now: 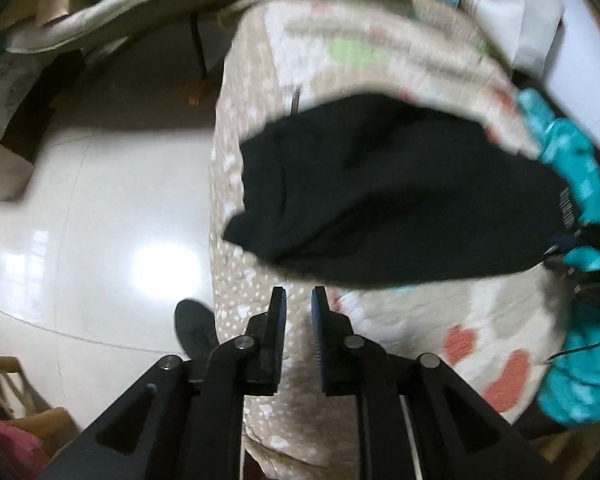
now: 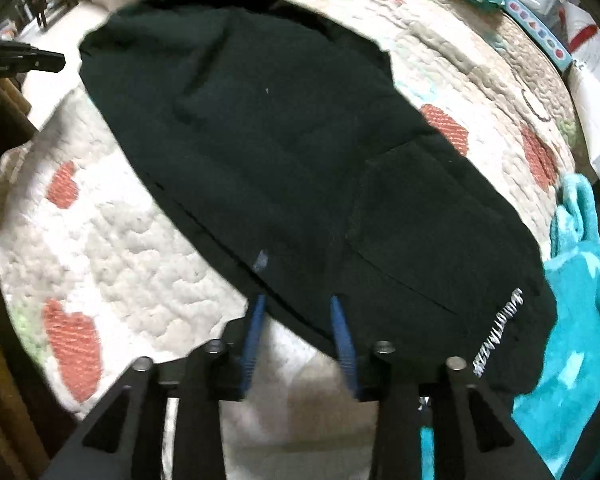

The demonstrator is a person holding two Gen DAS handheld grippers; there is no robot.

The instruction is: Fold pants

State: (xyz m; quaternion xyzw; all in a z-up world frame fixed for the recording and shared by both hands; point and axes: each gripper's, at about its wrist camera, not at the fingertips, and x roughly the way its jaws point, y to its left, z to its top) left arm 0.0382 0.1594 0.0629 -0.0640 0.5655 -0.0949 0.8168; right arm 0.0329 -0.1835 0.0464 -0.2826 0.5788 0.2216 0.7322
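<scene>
Two pairs of tongs hang over a bed covered by a cream quilted bedspread (image 2: pixel 148 248) with coral heart patches, on which the black fabric pants (image 2: pixel 300 160) lie folded into a long band. In the right wrist view the band runs from about ten o'clock down to four o'clock, a white-lettered label near its four o'clock end, beside a crumpled teal towel (image 2: pixel 580 300).

The left tongs (image 1: pixel 299 300) stand only slightly parted, with nothing between the blue pads; the bedspread shows through the gap, and the pants' near edge lies just beyond the tips toward twelve o'clock. The right tongs (image 2: pixel 298 308) are open wider, their tips at the pants' near edge, pads not pressing on the cloth.

Judging from this, one fold has been laid down and both tongs have let go, so the step in hand is the pause between folds. The next move likely calls for regripping one end of the band with both tongs, lifting it clear, and carrying it over the other end so the edges meet squarely without dragging the lower layer.
</scene>
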